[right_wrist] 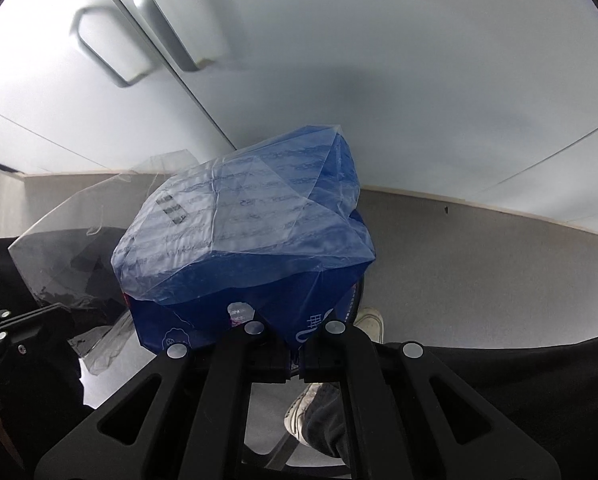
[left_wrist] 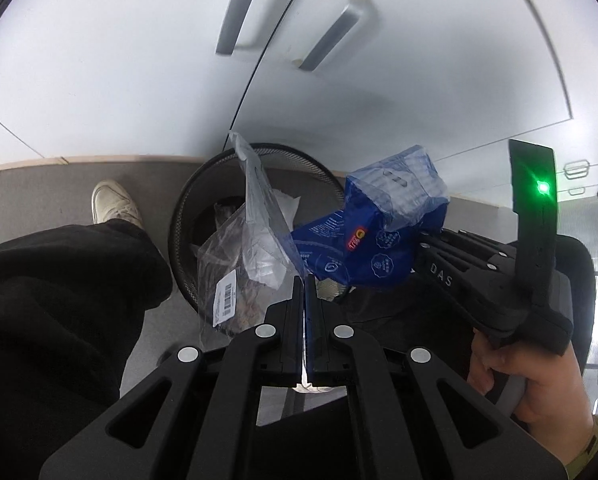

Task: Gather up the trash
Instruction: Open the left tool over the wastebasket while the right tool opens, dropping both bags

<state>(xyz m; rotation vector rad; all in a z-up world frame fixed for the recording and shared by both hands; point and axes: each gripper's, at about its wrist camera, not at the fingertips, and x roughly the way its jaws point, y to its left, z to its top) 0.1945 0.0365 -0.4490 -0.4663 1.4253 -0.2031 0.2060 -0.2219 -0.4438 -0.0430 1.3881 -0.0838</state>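
Observation:
My left gripper (left_wrist: 305, 282) is shut on the edge of a clear plastic bag (left_wrist: 259, 216), which hangs over a black mesh bin (left_wrist: 185, 204). Inside the bin lies other clear packaging with a barcode label (left_wrist: 225, 294). My right gripper (right_wrist: 295, 354) is shut on a crumpled blue plastic wrapper (right_wrist: 239, 232). In the left wrist view that blue wrapper (left_wrist: 363, 248) hovers at the bin's right rim, in front of the right gripper's body (left_wrist: 479, 276). The clear bag (right_wrist: 79, 240) shows at the left in the right wrist view, which does not show the bin clearly.
White cabinet doors with metal handles (left_wrist: 235, 12) stand behind the bin. The floor is grey carpet (left_wrist: 39, 192). A person's leg in black trousers (left_wrist: 59, 300) and a white shoe (left_wrist: 115, 202) are left of the bin; another shoe (right_wrist: 369, 320) is near the right gripper.

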